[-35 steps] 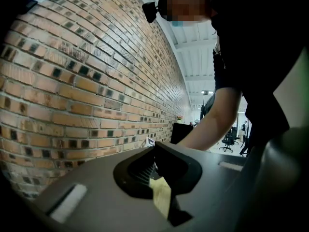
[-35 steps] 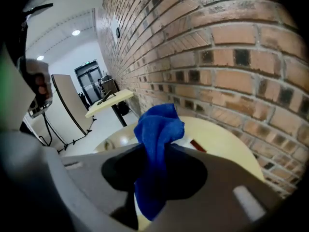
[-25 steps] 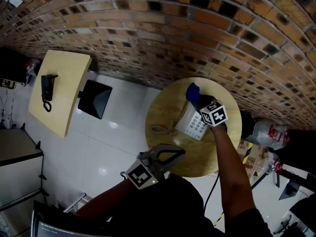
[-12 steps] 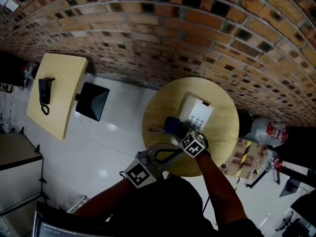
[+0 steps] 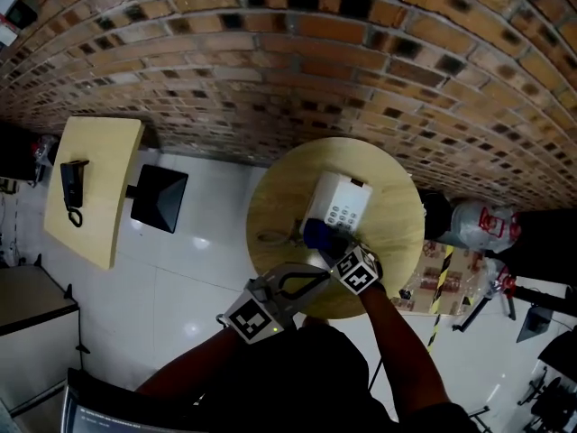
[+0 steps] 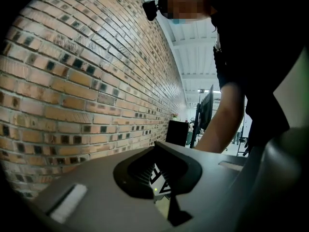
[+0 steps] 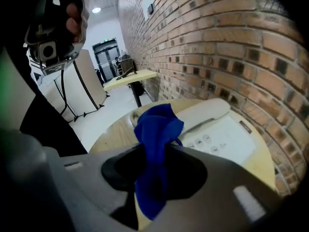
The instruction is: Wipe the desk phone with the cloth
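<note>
**A:** Desk phone (image 5: 341, 207) sits mid-way across the round tabletop (image 5: 401, 233), handset in its cradle, brick wall (image 5: 361, 79) behind.

**B:** And the blue cloth (image 7: 157, 129) is right at the phone's near corner, by the handset end. Right tool (image 5: 329, 244) has its jaws pinched narrow on it, fabric bunching out past the tips.

**A:** Is the cloth touching the phone?

**B:** Can't tell from here; just beside it at least.

**A:** Left tool (image 5: 311, 280)?

**B:** Jaws together, nothing in them, over the tabletop's near rim, apart from the phone.
</note>
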The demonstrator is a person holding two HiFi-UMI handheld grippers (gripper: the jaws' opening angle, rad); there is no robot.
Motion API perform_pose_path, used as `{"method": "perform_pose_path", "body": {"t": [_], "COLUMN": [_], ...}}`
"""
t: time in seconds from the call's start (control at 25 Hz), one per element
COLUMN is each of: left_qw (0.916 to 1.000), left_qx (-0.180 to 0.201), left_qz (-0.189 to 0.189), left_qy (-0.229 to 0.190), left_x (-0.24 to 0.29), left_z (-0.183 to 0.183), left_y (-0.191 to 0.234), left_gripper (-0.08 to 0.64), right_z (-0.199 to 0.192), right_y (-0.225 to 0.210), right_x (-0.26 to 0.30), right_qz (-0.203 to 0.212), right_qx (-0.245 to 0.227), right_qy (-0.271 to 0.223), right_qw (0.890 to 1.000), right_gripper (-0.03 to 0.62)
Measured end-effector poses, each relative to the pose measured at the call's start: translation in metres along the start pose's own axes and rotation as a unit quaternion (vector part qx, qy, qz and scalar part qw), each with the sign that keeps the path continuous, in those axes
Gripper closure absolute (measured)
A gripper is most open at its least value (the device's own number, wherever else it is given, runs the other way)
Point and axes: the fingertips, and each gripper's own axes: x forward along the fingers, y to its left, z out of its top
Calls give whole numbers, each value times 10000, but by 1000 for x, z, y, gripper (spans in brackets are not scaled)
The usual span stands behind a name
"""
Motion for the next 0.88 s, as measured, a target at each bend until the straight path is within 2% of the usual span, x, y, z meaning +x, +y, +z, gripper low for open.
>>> {"method": "perform_pose_path", "body": {"t": [0.12,0.24,0.4,0.52,0.72,0.88], "left_qw": [9998,9994,9988,9984,9984,9984], "left_qx": [41,68,94,70,11,-1], "left_qz": [-169,-323,-486,-551,-533,-503], "left_qy": [-83,-103,3,129,199,256], "left_x": [12,23,32,35,38,40], "left_z": [9,12,7,1,-5,-7], "left_y": [-10,-20,-31,-38,-42,-42], "left_gripper": [558,558,558,558,558,558], "right_z": [-23,-59,-127,-166,-187,-189], "right_y": [-27,-65,-118,-136,-144,-153], "right_x": [-28,-56,-80,-82,-72,-70], "right_qz": [-376,-885,-1489,-1476,-1398,-1469], "right_qx": [212,875,2033,2762,2987,2939], "right_qy": [-25,-96,-121,-2,130,162], "right_qw": [9991,9922,9677,9497,9440,9444], "right_gripper": [474,473,472,471,460,397]}}
